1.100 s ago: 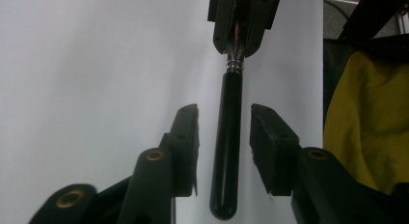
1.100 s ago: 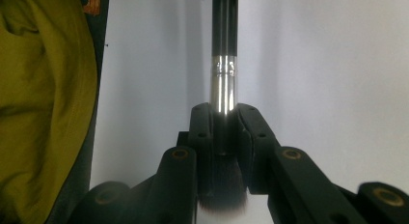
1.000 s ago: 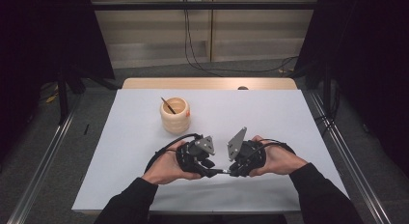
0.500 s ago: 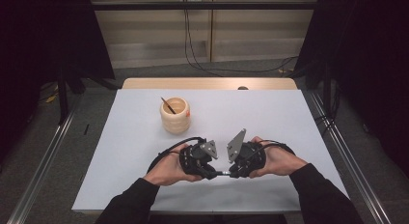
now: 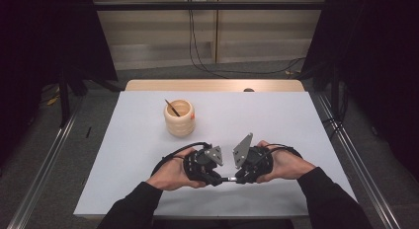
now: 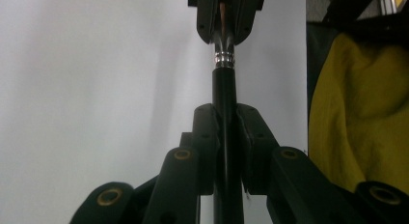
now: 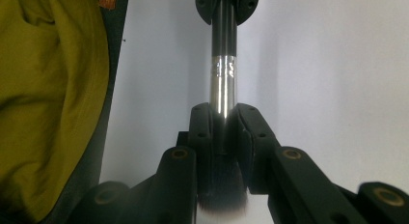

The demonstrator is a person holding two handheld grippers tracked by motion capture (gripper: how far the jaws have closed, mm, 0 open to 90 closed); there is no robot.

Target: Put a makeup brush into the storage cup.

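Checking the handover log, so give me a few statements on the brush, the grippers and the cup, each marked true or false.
1. Both the left gripper and the right gripper clamp the brush. True.
2. The right gripper holds the brush's black handle. False: it grips the metal ferrule by the bristles.
3. The wooden cup lies tipped over. False: it stands upright.
4. A thin stick leans inside the cup. True.
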